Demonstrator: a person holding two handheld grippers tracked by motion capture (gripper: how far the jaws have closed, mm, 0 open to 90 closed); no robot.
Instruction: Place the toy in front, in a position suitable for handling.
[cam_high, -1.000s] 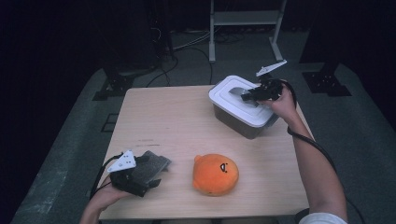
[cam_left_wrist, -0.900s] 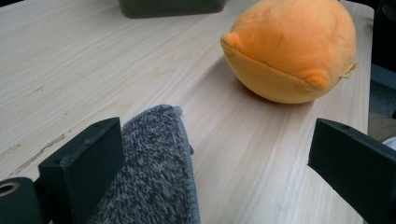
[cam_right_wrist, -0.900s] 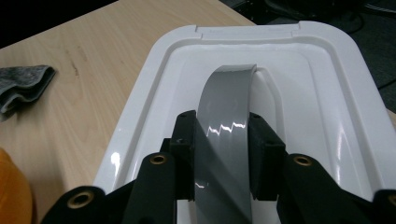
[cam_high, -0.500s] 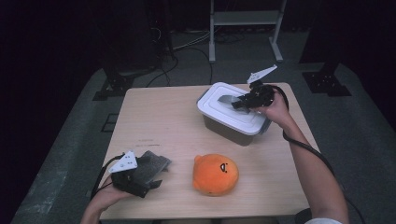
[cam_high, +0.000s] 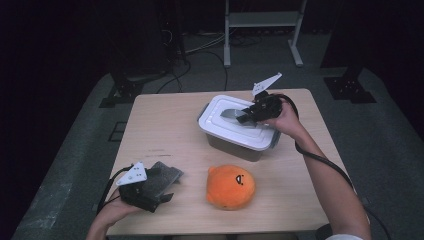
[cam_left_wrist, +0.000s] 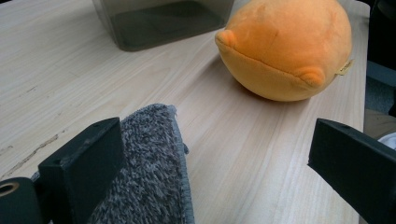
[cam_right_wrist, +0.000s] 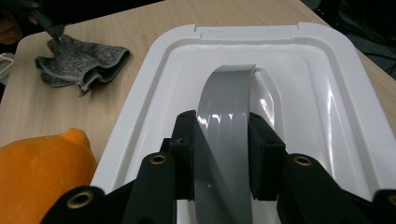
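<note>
The right gripper (cam_right_wrist: 223, 154) is clamped on the grey handle (cam_right_wrist: 223, 140) arching over the white lid (cam_high: 239, 123) of the storage box (cam_high: 235, 146), at about one o'clock on the table (cam_high: 165, 125). Over the last second the box has slid from the far right edge toward the table's middle and turned slightly, lid on throughout, so the pull seems to be dragging the whole box, not opening it. At seven o'clock the left gripper (cam_high: 159, 194) has kept its place, its jaws apart, one resting against the folded grey cloth (cam_left_wrist: 149, 172). The orange plush toy (cam_high: 231, 186) at six o'clock has not moved, just beside the box's near wall.
</note>
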